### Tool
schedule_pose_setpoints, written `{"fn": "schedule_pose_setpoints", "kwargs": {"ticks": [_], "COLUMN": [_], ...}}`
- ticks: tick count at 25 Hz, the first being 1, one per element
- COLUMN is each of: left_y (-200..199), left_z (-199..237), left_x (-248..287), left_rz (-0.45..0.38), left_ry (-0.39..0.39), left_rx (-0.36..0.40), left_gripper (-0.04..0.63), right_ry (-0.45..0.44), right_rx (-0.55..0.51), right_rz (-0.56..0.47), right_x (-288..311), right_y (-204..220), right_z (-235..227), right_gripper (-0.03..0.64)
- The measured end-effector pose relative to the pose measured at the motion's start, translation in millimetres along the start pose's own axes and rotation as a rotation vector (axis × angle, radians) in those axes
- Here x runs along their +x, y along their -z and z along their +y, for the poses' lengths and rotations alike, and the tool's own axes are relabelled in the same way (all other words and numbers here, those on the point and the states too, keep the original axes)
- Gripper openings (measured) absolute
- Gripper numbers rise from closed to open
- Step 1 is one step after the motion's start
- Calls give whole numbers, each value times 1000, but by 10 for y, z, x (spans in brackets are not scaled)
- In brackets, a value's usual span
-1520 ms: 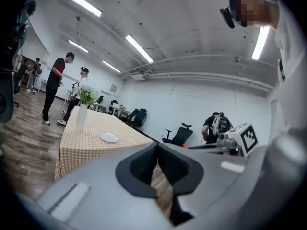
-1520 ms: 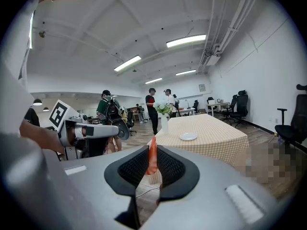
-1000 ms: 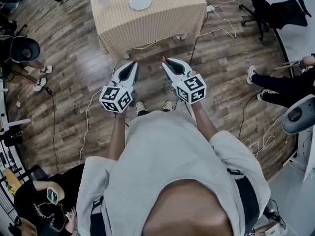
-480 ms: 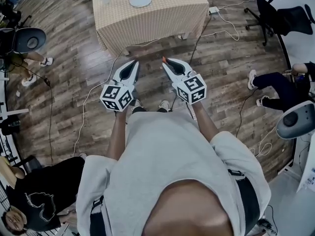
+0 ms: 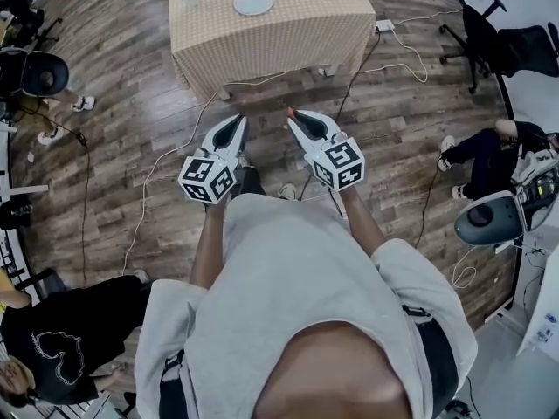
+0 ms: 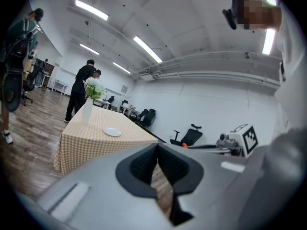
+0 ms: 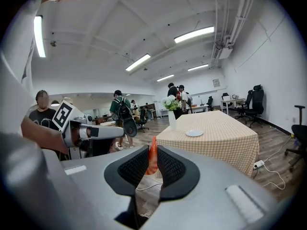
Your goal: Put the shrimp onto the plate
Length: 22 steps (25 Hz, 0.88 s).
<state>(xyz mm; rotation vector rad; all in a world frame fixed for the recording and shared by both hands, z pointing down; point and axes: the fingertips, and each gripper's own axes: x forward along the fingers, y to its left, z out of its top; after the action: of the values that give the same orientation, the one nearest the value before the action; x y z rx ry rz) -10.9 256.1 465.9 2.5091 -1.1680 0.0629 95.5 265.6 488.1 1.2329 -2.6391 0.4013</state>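
Observation:
My right gripper (image 5: 293, 113) is shut on an orange shrimp (image 7: 152, 156), which stands upright between its pads; the shrimp's tip (image 5: 290, 110) shows in the head view. Beside it my left gripper (image 5: 237, 121) is shut with nothing in it, its pads (image 6: 144, 164) meeting at the tips. Both point across the wooden floor toward a table (image 5: 271, 46) under a checked cloth, some way ahead. A small white plate (image 5: 253, 2) lies empty on the table. From the right gripper the plate (image 7: 194, 133) shows near a vase, and from the left gripper the plate (image 6: 112, 132) shows too.
A white vase of flowers (image 7: 171, 118) stands on the table left of the plate. Cables (image 5: 166, 177) trail over the floor between me and the table. An office chair (image 5: 515, 46), a seated person (image 5: 489, 151) and a grey round chair (image 5: 485, 221) are at the right; people stand at the left.
Both grippers, still side by side, have been carried a little toward the table as the person steps. The right stays shut on the shrimp. People and chairs at the edges have shifted.

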Motion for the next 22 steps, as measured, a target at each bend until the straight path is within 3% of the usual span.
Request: {"fn": "schedule_pose_setpoints", "kwargs": {"ticks": [11, 22], "left_y": [-88, -498], "left_z": [373, 1297], "left_x": [584, 1523], "left_rz": [-1, 30], "left_ry": [37, 106], "left_rx": [-30, -38], "left_gripper": [9, 9], "right_ry": [44, 107], "right_rx": [9, 34], "right_rz": [22, 43], "right_x": [372, 1436], "right_y": [-59, -425], "right_z": [-500, -1164], "right_gripper": [57, 57]}}
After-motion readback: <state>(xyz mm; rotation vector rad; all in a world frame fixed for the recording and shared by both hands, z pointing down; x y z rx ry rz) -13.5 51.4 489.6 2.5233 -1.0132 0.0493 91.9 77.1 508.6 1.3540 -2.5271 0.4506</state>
